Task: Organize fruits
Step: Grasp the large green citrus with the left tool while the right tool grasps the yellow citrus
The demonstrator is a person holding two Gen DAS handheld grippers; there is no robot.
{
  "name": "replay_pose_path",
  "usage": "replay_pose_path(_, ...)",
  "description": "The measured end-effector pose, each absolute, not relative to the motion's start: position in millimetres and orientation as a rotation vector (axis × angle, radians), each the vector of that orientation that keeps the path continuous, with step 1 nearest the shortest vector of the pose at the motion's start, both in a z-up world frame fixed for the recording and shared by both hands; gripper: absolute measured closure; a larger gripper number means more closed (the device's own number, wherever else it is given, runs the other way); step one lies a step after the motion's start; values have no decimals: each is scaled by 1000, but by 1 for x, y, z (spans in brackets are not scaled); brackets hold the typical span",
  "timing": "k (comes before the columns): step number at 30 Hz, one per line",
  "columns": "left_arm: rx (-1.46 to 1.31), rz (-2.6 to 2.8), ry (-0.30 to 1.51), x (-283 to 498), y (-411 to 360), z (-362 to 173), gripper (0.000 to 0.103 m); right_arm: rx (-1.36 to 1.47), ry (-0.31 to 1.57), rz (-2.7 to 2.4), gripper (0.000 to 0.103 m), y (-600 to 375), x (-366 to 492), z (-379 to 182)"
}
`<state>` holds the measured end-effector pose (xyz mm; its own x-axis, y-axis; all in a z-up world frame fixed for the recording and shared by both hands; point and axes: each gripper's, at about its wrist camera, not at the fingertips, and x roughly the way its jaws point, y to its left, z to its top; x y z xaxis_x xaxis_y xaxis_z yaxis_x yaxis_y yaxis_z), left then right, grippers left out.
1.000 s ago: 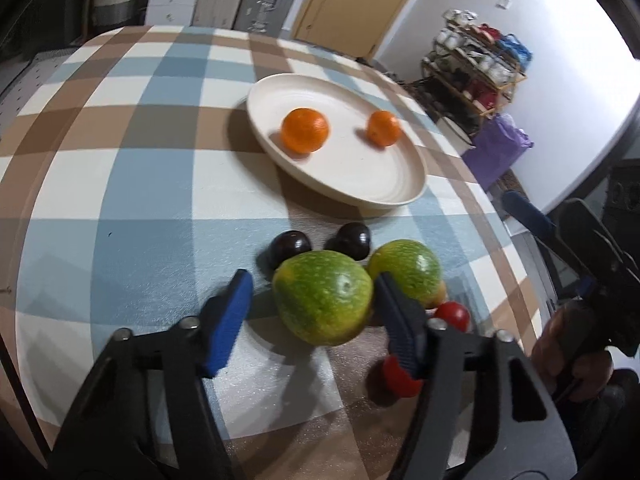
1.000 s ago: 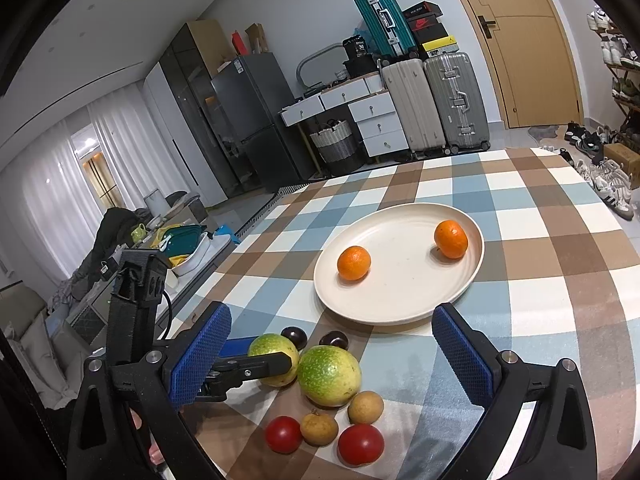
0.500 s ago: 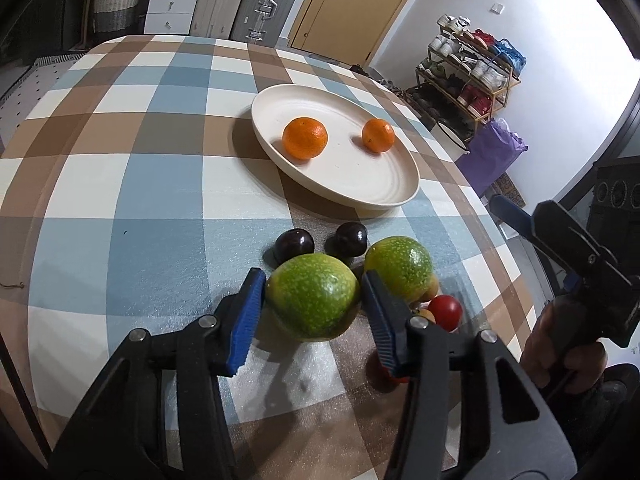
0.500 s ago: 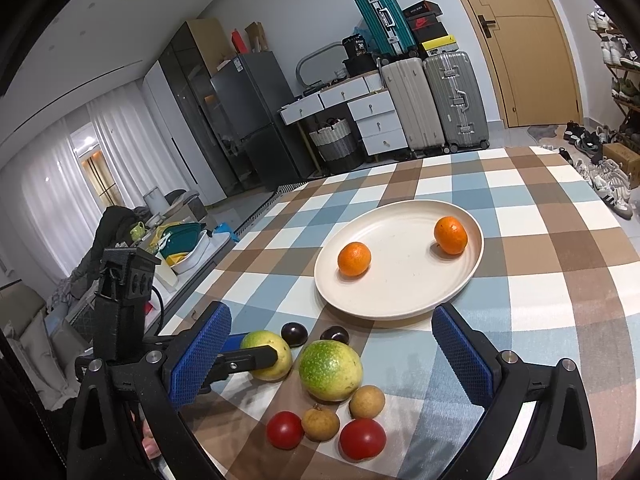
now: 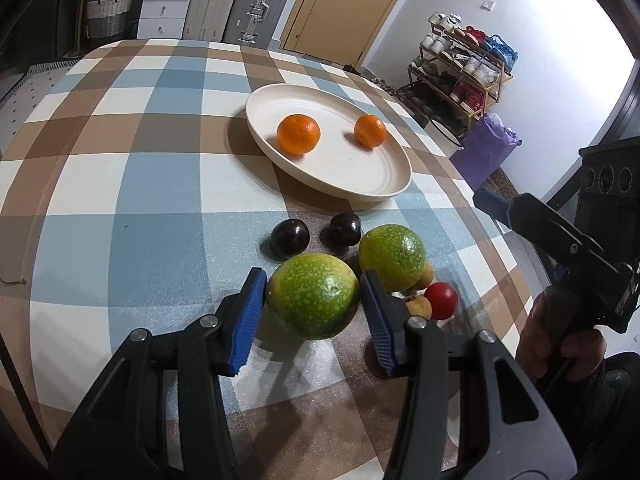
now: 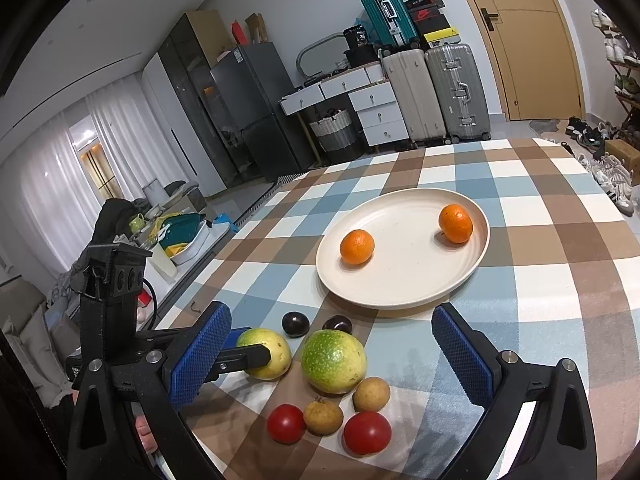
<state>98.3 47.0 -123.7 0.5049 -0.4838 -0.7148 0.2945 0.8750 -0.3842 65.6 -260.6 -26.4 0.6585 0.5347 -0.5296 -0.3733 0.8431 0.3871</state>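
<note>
My left gripper (image 5: 313,280) is shut on a speckled green fruit (image 5: 314,298), its blue pads against both sides. The right wrist view shows the same fruit (image 6: 276,350) at the left, clamped. A second green fruit (image 5: 392,254) lies just to the right, with two dark plums (image 5: 289,239) behind. Two red tomatoes (image 6: 367,432) and two brown longans (image 6: 323,415) lie nearest the table's front. A cream plate (image 5: 392,188) farther back holds two oranges (image 5: 298,134). My right gripper (image 6: 328,312) hangs open above the fruit pile, holding nothing.
The checked tablecloth (image 5: 120,184) covers a round table whose edge drops off at the right (image 5: 472,184). A shoe rack (image 5: 460,64) and a purple bag stand past it. Suitcases (image 6: 436,92) and drawers line the far wall. A hand (image 5: 560,344) grips the right tool.
The left jaws have narrowed from wide around the green fruit to pressing on it. In the right wrist view that fruit has drawn slightly apart from the other green one. The right gripper has kept still.
</note>
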Motion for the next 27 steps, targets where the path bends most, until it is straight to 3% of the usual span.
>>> replay_pose_path(27, -253, -440, 850, 87, 82, -96, 57, 135, 837, 525, 2, -228, 83, -60)
